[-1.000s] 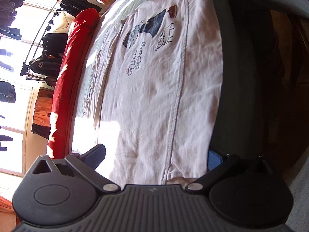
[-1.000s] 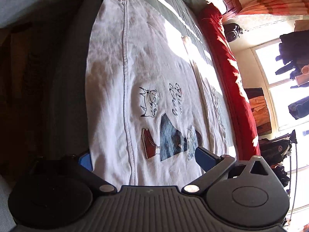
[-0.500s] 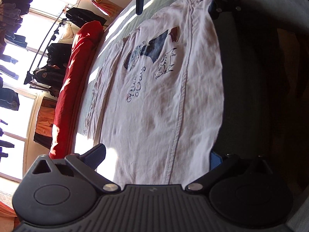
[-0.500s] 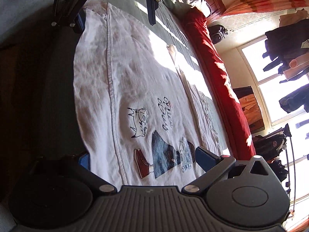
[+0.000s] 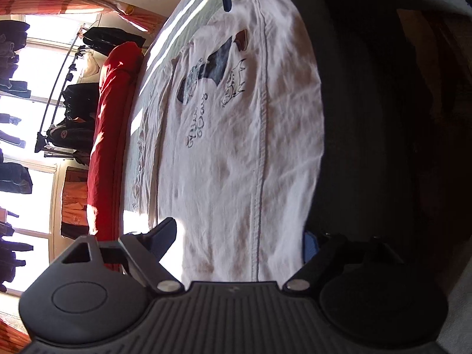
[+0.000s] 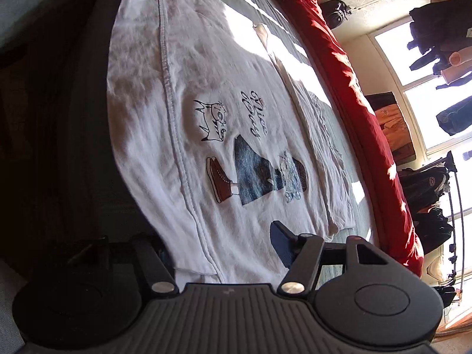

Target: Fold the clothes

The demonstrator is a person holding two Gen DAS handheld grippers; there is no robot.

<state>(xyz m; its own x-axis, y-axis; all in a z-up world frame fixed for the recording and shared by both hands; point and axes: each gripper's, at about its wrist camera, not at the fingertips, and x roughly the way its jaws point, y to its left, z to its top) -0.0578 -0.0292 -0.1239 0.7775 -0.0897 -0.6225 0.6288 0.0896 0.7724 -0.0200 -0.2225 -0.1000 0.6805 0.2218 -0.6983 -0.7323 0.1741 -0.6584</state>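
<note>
Looking down on the white T-shirt point(image 5: 236, 153) we find it spread flat on the grey-green bedspread point(image 5: 177, 20), one long edge lying at the shadowed side of the bed. It is soft, crumpled cotton, with a raised stitched seam point(image 6: 174, 124) running down its length and faint brownish blotches showing in the weave. The printed graphic point(image 6: 253, 168) sits mid-chest: a denim-blue block, a red-brown sneaker, a spiky outlined cat head and looping black script.

Our left gripper point(image 5: 239, 242) straddles one end of the cloth. Its jaws are closing, the shirt's width lying between them, and we see the dark near finger point(image 5: 162, 239) clear of the fabric over sunlit bedspread; the other, with its blue pad point(image 5: 309, 249), sits at the shaded edge. No pinch on the cloth yet.

Our right gripper point(image 6: 221, 244) straddles the opposite end, near the print. Its jaws are closing too, with the hem and a folded corner between them. The blue-padded finger point(image 6: 281, 242) hovers over the fabric, the other finger point(image 6: 150, 259) is lost in shadow beside the shirt's edge, and the pads are not pressing.

Further out, a long red bolster point(image 6: 354, 97) of rumpled cloth runs along the bed's far side. Beyond it, bright window panes point(image 5: 35, 67) glare white, with dark garments point(image 5: 82, 109) hanging from a slim metal rack point(image 5: 59, 82)
</note>
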